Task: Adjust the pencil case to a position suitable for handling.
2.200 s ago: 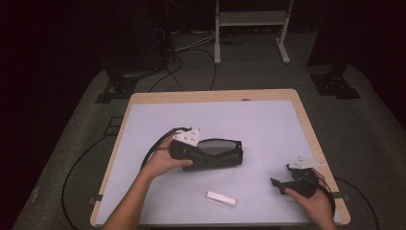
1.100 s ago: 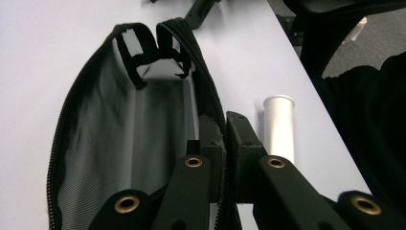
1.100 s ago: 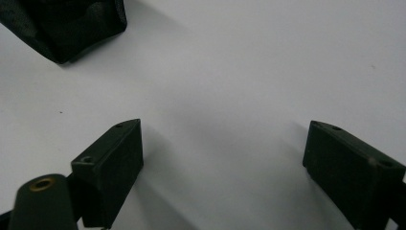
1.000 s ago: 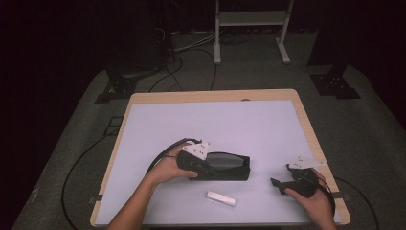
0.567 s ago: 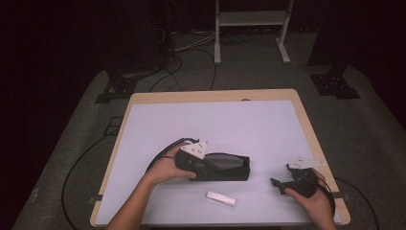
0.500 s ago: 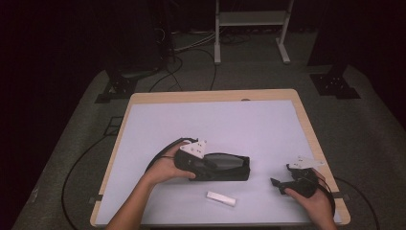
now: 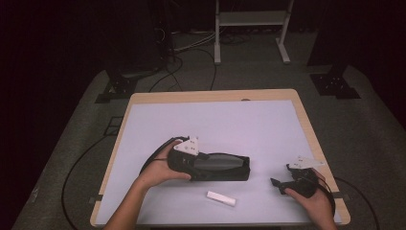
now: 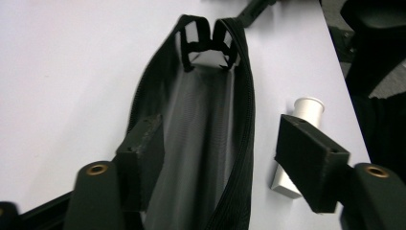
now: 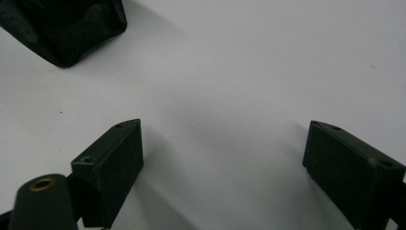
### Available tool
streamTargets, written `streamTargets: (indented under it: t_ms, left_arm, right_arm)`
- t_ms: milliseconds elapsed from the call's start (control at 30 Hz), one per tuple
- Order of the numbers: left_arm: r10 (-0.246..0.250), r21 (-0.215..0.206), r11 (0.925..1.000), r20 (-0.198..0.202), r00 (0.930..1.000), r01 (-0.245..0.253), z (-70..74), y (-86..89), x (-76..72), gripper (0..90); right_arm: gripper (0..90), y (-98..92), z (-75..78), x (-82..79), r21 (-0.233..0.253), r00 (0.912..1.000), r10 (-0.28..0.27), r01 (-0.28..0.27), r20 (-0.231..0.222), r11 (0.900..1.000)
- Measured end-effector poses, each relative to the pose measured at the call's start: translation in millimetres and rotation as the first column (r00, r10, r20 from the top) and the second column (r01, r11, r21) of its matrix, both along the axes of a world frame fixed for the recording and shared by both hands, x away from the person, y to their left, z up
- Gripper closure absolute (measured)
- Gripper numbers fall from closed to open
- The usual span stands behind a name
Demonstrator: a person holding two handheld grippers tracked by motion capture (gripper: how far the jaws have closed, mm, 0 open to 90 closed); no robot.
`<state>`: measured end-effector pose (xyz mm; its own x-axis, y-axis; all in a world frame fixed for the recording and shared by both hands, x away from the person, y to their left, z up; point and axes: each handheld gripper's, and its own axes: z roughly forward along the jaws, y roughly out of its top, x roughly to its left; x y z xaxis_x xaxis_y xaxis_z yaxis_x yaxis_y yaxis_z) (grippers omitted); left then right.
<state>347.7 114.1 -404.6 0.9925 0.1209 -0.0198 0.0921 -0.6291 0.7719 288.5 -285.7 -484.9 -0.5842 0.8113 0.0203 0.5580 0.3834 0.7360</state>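
On the matte, pale lavender table [image 7: 215, 120], edged in light wood, a long black pouch [image 7: 220, 166] is laid lengthwise near the front, left of centre. It is made of soft woven fabric with a ribbed zipper track along its open mouth, and a small webbing loop is seen at its far end [image 8: 206, 40]. The left gripper [image 8: 220, 158] is held at the pouch's left end, its blocky black jaws spread wide: one is set inside the mouth, the other outside, and nothing is clamped. Just in front of the pouch a small white cylindrical object [image 7: 221, 198] is lying flat. At the right edge the right gripper [image 9: 222, 163] is held over bare table, jaws wide apart and empty. No writing can be read.
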Motion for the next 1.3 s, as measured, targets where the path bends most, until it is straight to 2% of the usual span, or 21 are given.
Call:
streamTargets:
  t_ms: [300, 433, 600, 733, 933, 1133, 1300]
  left_arm:
    - [0.096, -0.019, 0.9953, 0.015, 0.9953, -0.095, 4.9, 22.1, -4.8, 22.3]
    - [0.139, -0.009, 0.9903, 0.013, 0.9903, -0.138, 2.4, 31.0, -8.1, 18.7]
    - [0.200, 0.003, 0.9798, 0.018, 0.9796, -0.200, -3.4, 43.1, -11.5, 16.3]
    - [0.240, 0.001, 0.9708, 0.004, 0.9708, -0.240, -9.5, 54.5, -13.9, 15.5]
    - [0.308, 0.001, 0.9514, -0.024, 0.9512, -0.308, -20.7, 70.7, -19.7, 13.2]
    - [0.358, 0.010, 0.9336, -0.024, 0.9333, -0.358, -29.1, 83.1, -28.3, 13.1]
    - [0.420, 0.003, 0.9076, -0.029, 0.9072, -0.420, -34.5, 93.4, -36.4, 13.1]
  right_arm:
    - [12.7, 0.1, 0.1, -0.1, 0.000, 1.0000, 0.000, 0.000, 0.000, 1.000]
    - [12.8, 0.1, 0.1, -0.1, 0.001, 1.0000, -0.001, 0.001, -0.001, 1.000]
    - [12.7, 0.2, 0.0, -0.1, 0.000, 1.0000, -0.001, 0.001, 0.000, 1.000]
    - [12.7, 0.4, 0.0, -0.2, -0.001, 1.0000, -0.001, 0.001, 0.001, 1.000]
    - [12.7, 0.6, 0.2, -0.3, -0.006, 1.0000, -0.001, 0.001, 0.002, 1.000]
    - [12.7, 0.6, 0.4, -0.1, -0.009, 1.0000, 0.000, 0.000, -0.001, 1.000]
    - [12.7, 0.7, 0.4, 0.0, -0.010, 1.0000, 0.000, 0.000, -0.001, 1.000]
